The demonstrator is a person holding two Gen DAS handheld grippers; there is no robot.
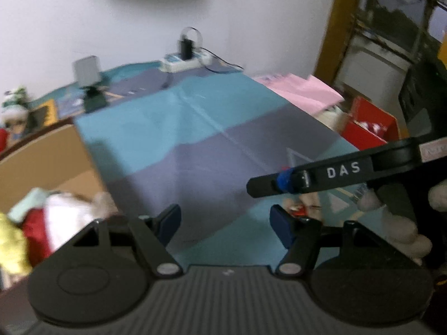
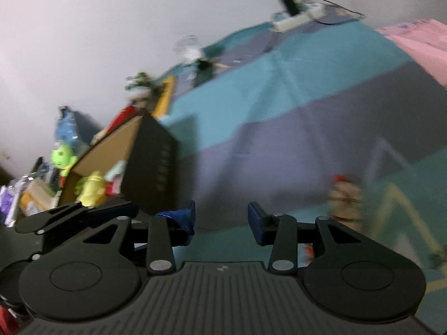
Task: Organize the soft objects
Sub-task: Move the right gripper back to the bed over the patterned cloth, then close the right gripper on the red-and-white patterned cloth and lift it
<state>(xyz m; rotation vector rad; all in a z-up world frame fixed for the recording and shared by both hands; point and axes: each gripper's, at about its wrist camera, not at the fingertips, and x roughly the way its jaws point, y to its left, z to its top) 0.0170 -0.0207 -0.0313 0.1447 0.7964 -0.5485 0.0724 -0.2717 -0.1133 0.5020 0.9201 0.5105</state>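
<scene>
Teal-and-purple tablecloth [image 1: 195, 128] against a white wall, cardboard box [image 2: 111, 150] of plush toys at the left edge. Small brown plush [image 2: 345, 198] lies on the cloth ahead-right of the right gripper [image 2: 222, 219] — nearer it than the left gripper [image 1: 225, 223]. Both sets of jaws gape wide, empty — blurred frames.

- Cloth [image 1: 178, 117] on the surface: broad bands of teal and grey-purple, with pale triangle outlines near the front.
- Box [image 2: 156, 167]: brown card inside, black outside with a column of faint marks.
- Toys in the box: one yellow [image 2: 93, 188], one red and white [image 1: 53, 223].
- Green toy [image 2: 62, 162] behind the box.
- Pink sheet [image 1: 304, 89] at the cloth's far edge.
- Red carton [image 1: 368, 122].
- Tools: black, with blue pads [image 1: 282, 229]; the right tool [image 1: 259, 187] carries white letters "DAS".
- Wall [image 1: 83, 14]: white.
</scene>
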